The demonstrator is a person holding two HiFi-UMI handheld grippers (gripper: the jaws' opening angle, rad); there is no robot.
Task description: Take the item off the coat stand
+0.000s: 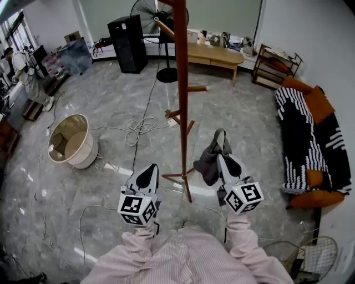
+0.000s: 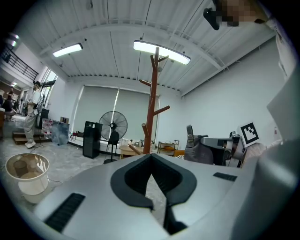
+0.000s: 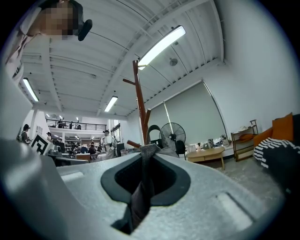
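Right gripper view: jaws of right gripper [image 3: 142, 157] pinch grey bag [image 3: 138, 197].

Centre of floor: coat stand [image 1: 182, 94]. Left of its pole: left gripper [image 1: 148, 171]. Right of pole: right gripper [image 1: 221, 155], bag [image 1: 208, 162] between its fingers [image 3: 161, 187]. On floor at left: tub [image 1: 69, 138], with cable [image 1: 138, 128] between tub and stand. Behind stand: fan [image 1: 151, 14], cabinet [image 1: 127, 41] to its left, tabletop [image 1: 213, 54] to its right. Along right wall: sofa [image 1: 310, 138].
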